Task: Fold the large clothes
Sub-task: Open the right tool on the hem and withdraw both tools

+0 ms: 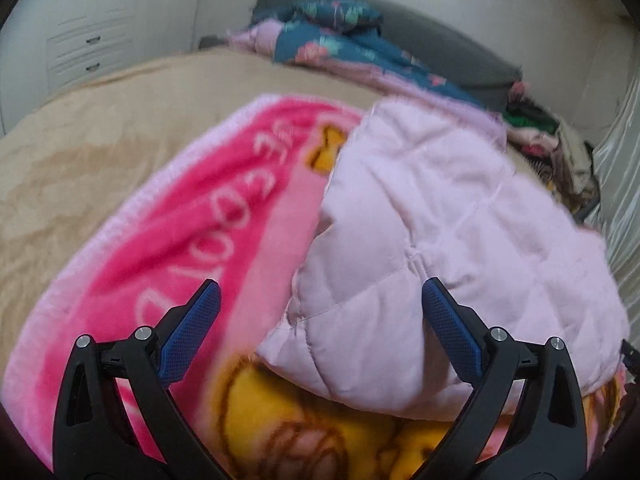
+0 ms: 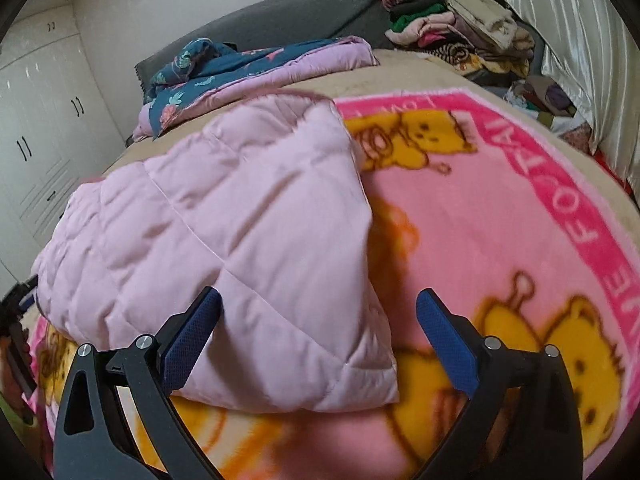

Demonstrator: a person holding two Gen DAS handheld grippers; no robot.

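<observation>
— Two views, so take them in turn. What does the left wrist show?

— The left gripper (image 1: 320,300) hangs with its fingers spread wide and nothing between them. Ahead of it the pale pink quilted garment (image 1: 440,232) lies already doubled over on the pink cartoon blanket (image 1: 192,216), which covers part of the tan bedspread (image 1: 88,152). The garment's near left corner sits between the blue pads (image 1: 192,332), but I see no contact.

— And the right wrist?

— Same story mirrored. The right gripper (image 2: 318,308) is also spread apart and empty. The quilted garment (image 2: 224,232) fills the left half of that view, its near right corner lying just ahead of the left-hand pad. The blanket (image 2: 500,216) with its yellow bears runs off to the right. Further back there is a blue floral quilt (image 2: 224,64) and a pile of clothes (image 2: 452,28) by the curtain.

— How will the garment behave?

— I judge it puffy and light: padded, stitched in squares, soft everywhere. It should compress under a pinch and spring back, so a fold may not stay flat without pressing. The shell looks smooth, possibly slippery.

— Where would you take hold?

— At the two near corners, one per gripper, biting deep enough to catch all layers along a stitched seam, where the padding is thinner. Pinching the top layer alone would likely peel the fold open.
</observation>
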